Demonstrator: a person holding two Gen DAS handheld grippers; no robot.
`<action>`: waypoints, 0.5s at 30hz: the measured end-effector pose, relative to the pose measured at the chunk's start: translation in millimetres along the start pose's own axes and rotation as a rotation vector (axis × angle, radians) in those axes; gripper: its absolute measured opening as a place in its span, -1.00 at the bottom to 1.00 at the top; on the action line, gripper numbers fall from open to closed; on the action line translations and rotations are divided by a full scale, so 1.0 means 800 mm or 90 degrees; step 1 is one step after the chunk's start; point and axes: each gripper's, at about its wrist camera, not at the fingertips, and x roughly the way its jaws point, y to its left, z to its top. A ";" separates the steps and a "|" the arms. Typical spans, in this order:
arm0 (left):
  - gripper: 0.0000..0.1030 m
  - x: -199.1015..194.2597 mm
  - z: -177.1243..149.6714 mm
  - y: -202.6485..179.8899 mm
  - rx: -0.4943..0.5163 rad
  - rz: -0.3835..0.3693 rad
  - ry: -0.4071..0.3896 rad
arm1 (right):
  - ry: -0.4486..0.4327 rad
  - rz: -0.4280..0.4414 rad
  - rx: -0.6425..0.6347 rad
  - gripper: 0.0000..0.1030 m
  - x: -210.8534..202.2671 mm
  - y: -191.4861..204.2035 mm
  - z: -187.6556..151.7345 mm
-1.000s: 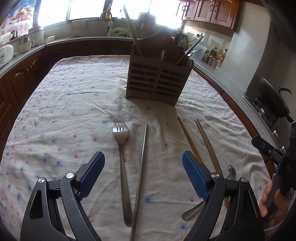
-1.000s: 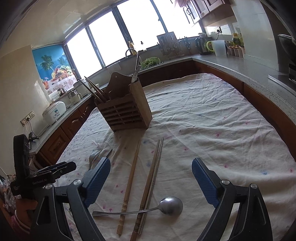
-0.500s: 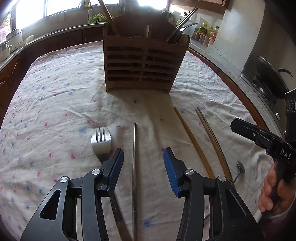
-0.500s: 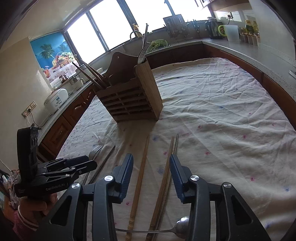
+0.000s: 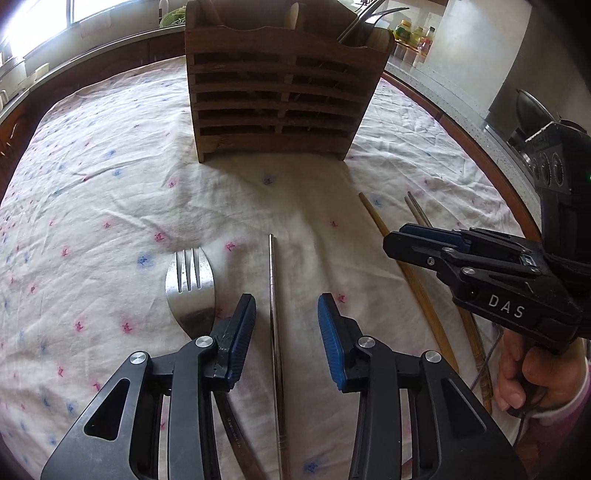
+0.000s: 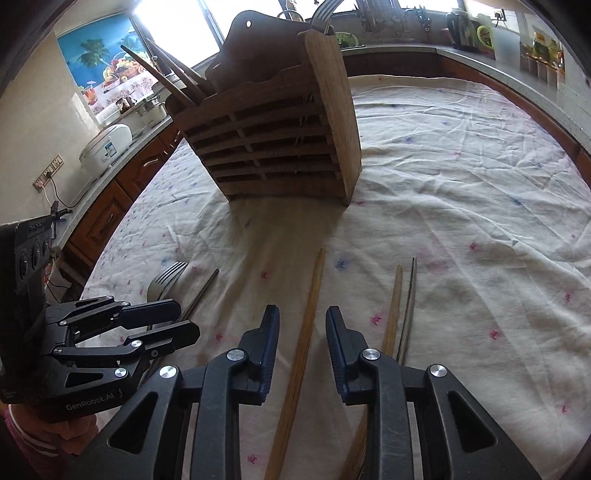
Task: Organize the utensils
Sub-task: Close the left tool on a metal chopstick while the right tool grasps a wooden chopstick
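A wooden slatted utensil holder point(image 5: 280, 85) stands on the clothed table, also in the right wrist view point(image 6: 273, 144), with chopsticks and forks in it. My left gripper point(image 5: 286, 332) is open, its jaws straddling a metal chopstick point(image 5: 275, 332) lying on the cloth; a steel fork point(image 5: 190, 291) lies just left of it. My right gripper point(image 6: 302, 350) is open, its jaws straddling a wooden chopstick point(image 6: 303, 350). Two more chopsticks point(image 6: 400, 314) lie right of it. The right gripper also shows in the left wrist view point(image 5: 480, 266), the left gripper in the right wrist view point(image 6: 110, 332).
A white flowered tablecloth point(image 5: 92, 184) covers the table. Kitchen counters ring it, with a rice cooker point(image 6: 105, 147) at left, bottles and a kettle point(image 6: 458, 26) at the back, and a wok point(image 5: 532, 114) at right.
Both grippers have moved forward and down toward the table and narrowed from wide open. The left now straddles the metal chopstick, the right the wooden chopstick.
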 end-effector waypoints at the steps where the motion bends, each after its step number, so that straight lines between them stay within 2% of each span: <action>1: -0.34 0.002 0.003 -0.001 0.007 0.001 0.005 | 0.004 -0.005 -0.005 -0.49 0.003 0.001 0.002; 5: -0.37 0.011 0.017 -0.007 0.049 0.014 0.042 | 0.020 -0.030 -0.031 -0.63 0.013 0.004 0.013; 8: -0.40 0.017 0.023 -0.013 0.084 0.028 0.062 | 0.038 -0.044 -0.062 -0.64 0.020 0.008 0.021; 12: -0.44 0.021 0.027 -0.018 0.109 0.040 0.073 | 0.052 -0.067 -0.110 -0.72 0.021 0.014 0.021; 15: -0.50 0.023 0.028 -0.017 0.111 0.042 0.075 | 0.054 -0.063 -0.115 -0.76 0.021 0.012 0.021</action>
